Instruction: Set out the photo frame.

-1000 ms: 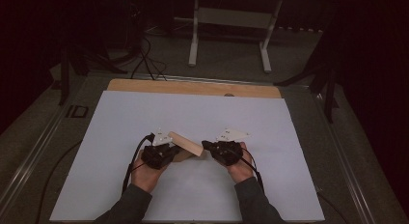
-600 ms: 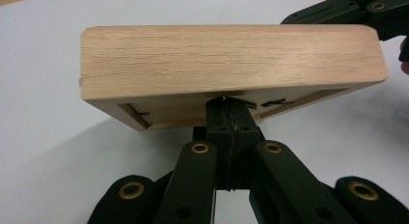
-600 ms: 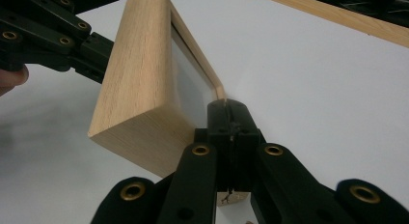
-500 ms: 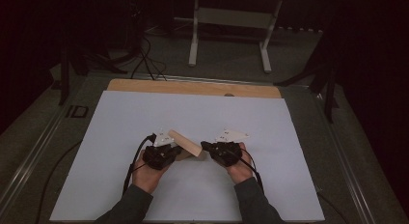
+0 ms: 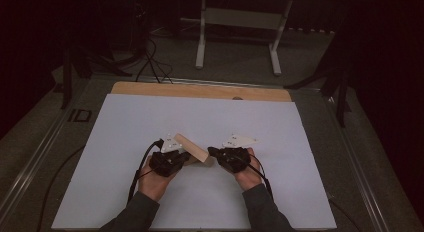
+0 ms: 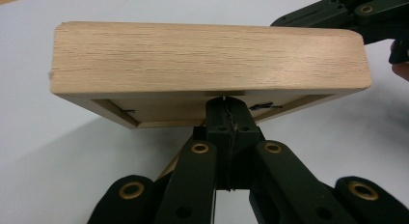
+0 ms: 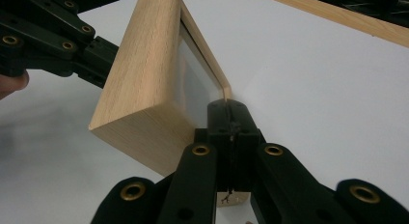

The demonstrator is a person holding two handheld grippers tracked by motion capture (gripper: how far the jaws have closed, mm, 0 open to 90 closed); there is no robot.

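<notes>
- Wooden frame, pale oak with a deep box rim and what looks like a clear pane set in one face, sits near the middle of the desk, tilted between the two hands. From the high view I cannot tell whether a lower edge touches the surface.
- In the left gripper view the frame shows its broad outer rim, with the recessed back edge just above the jaw tips.
- In the right gripper view the frame stands on end, the pane and its thin inner lip facing the tips.
- Left tool is fully closed, its jaws pinched together on a thin inner lip of the frame's rim at the near left side.
- Right tool is likewise closed tight, nipping the narrow lip at the frame's other end, close to a corner.
- Both hands come in from the near edge, sleeves showing, cables trailing back.
- Beyond lies the white sheet covering the desk, with a bare wooden strip along the far edge; a metal stand sits on the dark floor behind.
- Risk, as I judge it: each hold is on a slim lip only, so the frame could pivot or slip out if one hand lifts or twists ahead of the other.
- Pulling the hands apart could strain or crack the lip, or press on the pane.
- A drop from this tilt would land on a corner and could dent the wood.
</notes>
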